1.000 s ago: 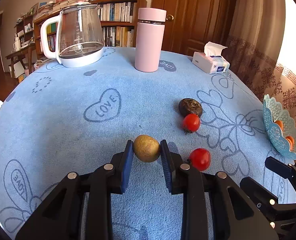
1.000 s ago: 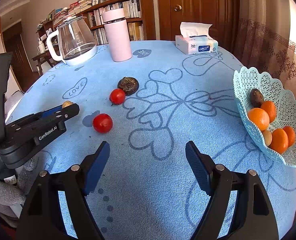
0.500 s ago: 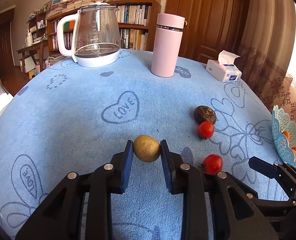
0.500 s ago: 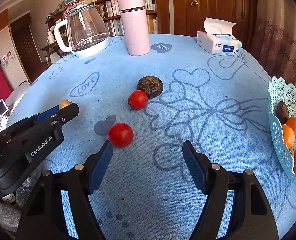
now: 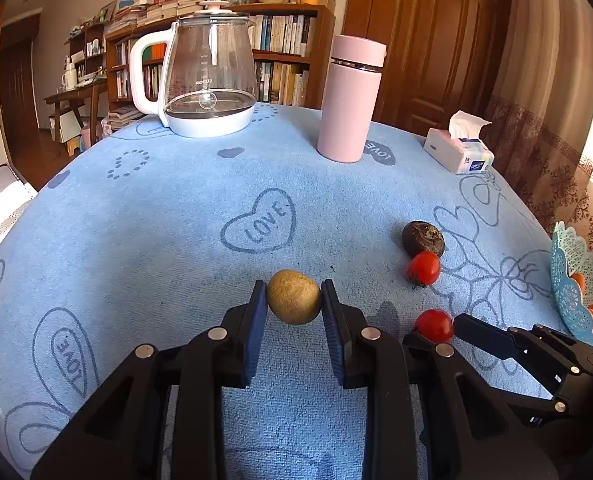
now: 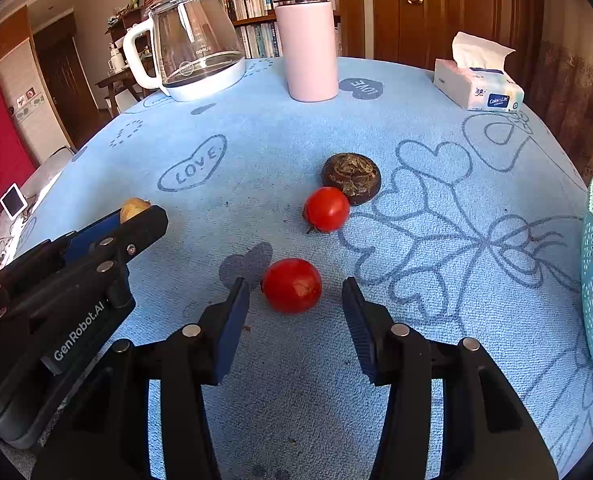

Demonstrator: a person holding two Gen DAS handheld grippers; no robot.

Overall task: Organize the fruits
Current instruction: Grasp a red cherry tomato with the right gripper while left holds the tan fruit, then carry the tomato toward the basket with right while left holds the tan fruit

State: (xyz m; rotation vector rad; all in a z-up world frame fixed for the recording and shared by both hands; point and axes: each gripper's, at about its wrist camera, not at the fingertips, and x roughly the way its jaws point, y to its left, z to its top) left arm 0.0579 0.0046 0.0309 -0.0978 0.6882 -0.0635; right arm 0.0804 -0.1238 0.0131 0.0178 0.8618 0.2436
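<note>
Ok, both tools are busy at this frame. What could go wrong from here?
1. The near tomato sits left of centre in the open right tool; the left pad may touch first and roll it away.
2. The left tool grips the round brownish fruit only at its tips, so it could slip.
3. The two tools are close and might collide.

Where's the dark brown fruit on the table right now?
In the right wrist view the dark brown fruit lies mid-table on the blue cloth, touching the far tomato, in front of the pink bottle.
</note>
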